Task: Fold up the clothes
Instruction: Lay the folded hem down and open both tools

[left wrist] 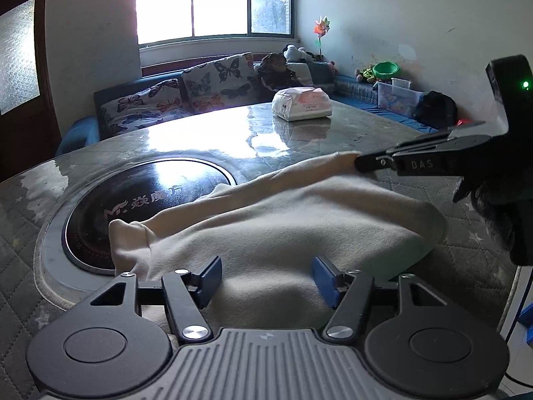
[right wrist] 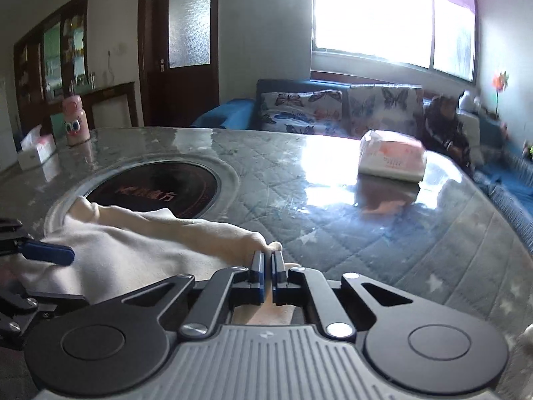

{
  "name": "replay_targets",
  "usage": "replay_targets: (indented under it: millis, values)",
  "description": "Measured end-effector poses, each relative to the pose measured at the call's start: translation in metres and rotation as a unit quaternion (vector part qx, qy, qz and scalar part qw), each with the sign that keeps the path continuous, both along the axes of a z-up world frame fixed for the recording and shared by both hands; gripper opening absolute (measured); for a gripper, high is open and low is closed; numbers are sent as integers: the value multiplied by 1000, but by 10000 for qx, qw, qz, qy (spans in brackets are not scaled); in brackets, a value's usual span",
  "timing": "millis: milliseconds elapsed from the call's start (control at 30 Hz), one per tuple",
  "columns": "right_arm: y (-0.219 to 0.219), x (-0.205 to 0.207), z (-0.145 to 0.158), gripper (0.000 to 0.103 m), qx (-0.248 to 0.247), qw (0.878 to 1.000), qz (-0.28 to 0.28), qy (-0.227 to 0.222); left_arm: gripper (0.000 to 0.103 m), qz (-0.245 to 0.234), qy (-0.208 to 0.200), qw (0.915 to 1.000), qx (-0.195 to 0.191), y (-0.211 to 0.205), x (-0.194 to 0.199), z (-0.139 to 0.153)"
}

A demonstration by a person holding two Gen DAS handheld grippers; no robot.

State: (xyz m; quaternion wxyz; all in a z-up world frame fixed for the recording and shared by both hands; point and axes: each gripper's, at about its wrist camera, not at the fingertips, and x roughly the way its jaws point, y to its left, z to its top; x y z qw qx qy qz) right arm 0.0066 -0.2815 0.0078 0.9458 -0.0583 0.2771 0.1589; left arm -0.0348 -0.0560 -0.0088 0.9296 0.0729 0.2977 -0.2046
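A cream garment [left wrist: 283,220] lies bunched on the glass-topped table [left wrist: 206,140], partly over the round black hob [left wrist: 143,196]. My left gripper [left wrist: 266,280] hangs over the garment's near part with its jaws open; the blue pads [left wrist: 210,280] stand apart above the cloth and pinch nothing. From the right, my right gripper [left wrist: 361,163] is shut on a fold of the garment, which rises in a ridge to its tip. In the right wrist view, the right gripper [right wrist: 267,265] has its pads together on the cloth edge [right wrist: 260,238], and a left fingertip [right wrist: 53,255] shows at the left.
A pack of tissues [left wrist: 301,103] sits on the far side of the table. A pink bottle [right wrist: 76,123] and a white box [right wrist: 35,153] stand at the table's far left. A blue sofa with butterfly cushions [left wrist: 200,90] runs behind the table.
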Motion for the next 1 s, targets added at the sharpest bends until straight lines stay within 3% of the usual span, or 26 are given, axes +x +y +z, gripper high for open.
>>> replay_targets:
  millis: [167,400,600,900,967,1000]
  values:
    - [-2,14,-26,4,-48,9996,-37,277,66,-5,28,10000,-18,2,-1,-2]
    - [-15,-5,-1,7,133,9999,-3,77,69,69,49,9999,-145,11,-3,1]
    - [8,-42,10,7,140,9974,699,-98,69,172,16,9995,-265,15,-2,7]
    - [1,-47,-23,7,216,9987,427,146,70,323,107,9991,-236,28,-4,0]
    - [-4,-47,-24,14,239,9991,319,163,70,384,103,9989,-229,31,-4,-1]
    - [-7,-47,-24,26,250,9992,265,172,71,413,107,9988,-244,33,-4,-1]
